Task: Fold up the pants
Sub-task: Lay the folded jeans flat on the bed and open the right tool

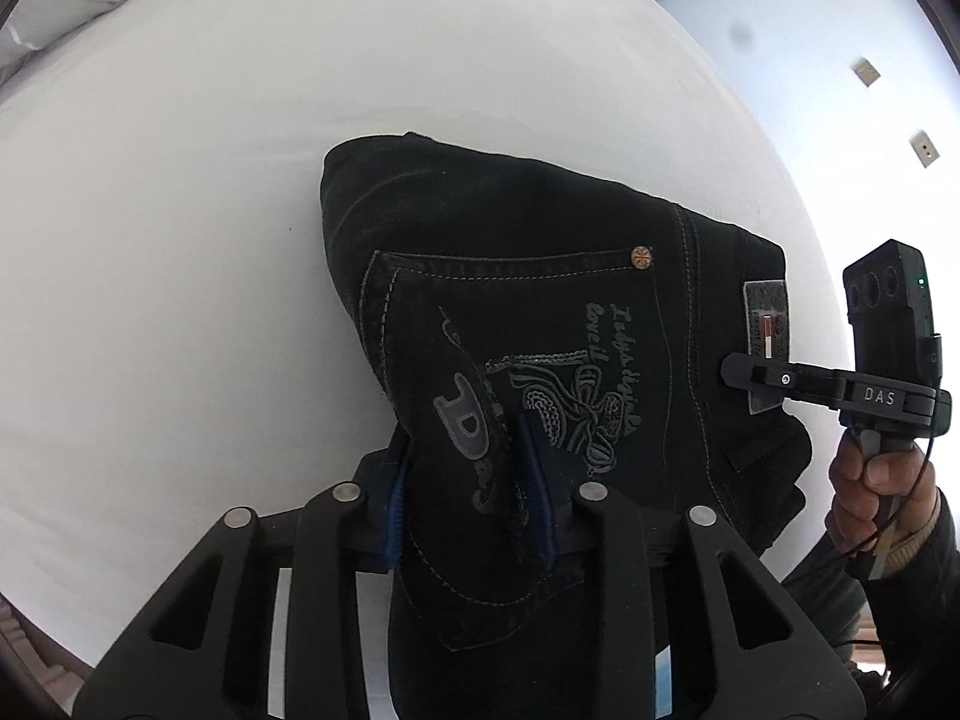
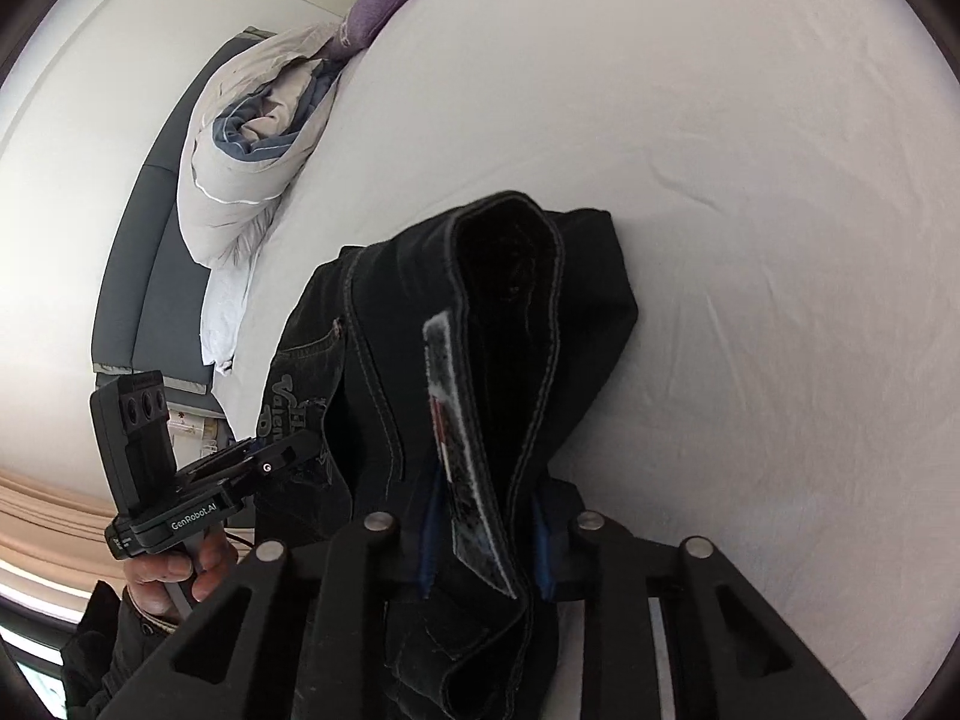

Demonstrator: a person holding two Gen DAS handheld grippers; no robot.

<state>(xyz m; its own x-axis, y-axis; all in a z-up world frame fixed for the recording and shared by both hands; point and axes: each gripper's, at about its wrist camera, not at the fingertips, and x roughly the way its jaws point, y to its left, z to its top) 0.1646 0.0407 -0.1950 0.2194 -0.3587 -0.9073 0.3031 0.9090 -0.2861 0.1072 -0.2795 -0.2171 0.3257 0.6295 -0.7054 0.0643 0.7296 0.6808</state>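
**Black jeans bundled and gripped at both ends, fold close to finished**

Both tools are on the cloth. The left gripper (image 1: 465,480) has its blue-padded fingers pinched on a raised ridge of the black denim jeans with grey stitching and an embroidered back pocket (image 1: 540,324), biting in right at the pocket's printed lettering. Over on the other side, the right gripper (image 2: 486,534) is pressed together on the waistband, with the grey fabric brand patch (image 2: 456,420) standing up between its pads.

The jeans sit on the white bedsheet (image 1: 180,240), well in from the edges that show, already a compact, thick bundle with layers stacked under the pocket panel. No long legs trail across the sheet in either view, so I judge the lengthwise fold and at least one crosswise fold done. The waistband end gapes open like a loop in the right wrist view, and the gripped parts are lifted, not flat.

What seems left: lay the bundle down, flatten that gaping waistband, square the edges, then release. Whether another fold is intended, I cannot tell.

A rolled grey-and-blue duvet (image 2: 252,138) and a purple pillow (image 2: 384,6) lie at the sheet's far edge, well apart from the jeans.
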